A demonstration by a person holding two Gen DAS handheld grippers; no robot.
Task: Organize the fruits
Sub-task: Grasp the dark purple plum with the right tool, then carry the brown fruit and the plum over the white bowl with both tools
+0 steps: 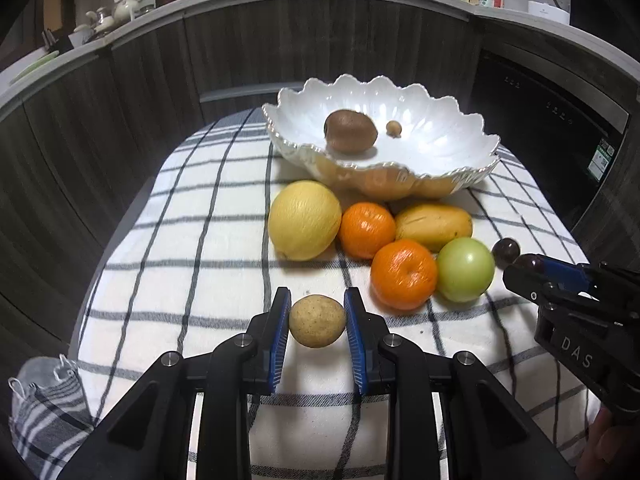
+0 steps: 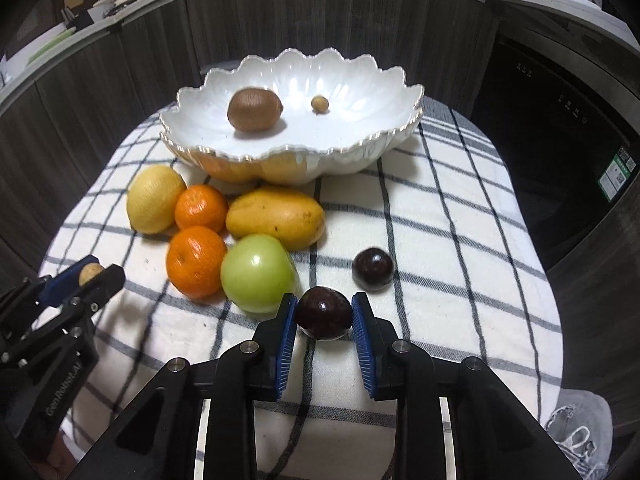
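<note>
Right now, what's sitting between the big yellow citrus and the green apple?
Two oranges: one nearer the yellow citrus, the other touching the green apple. The right wrist view shows this best.

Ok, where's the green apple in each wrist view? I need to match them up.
Left wrist: green apple sits right of centre, beside the nearer orange.
Right wrist: green apple sits left of centre, just above the gripper's left finger.
Shared landmark: the white scalloped bowl behind the fruit.
</note>
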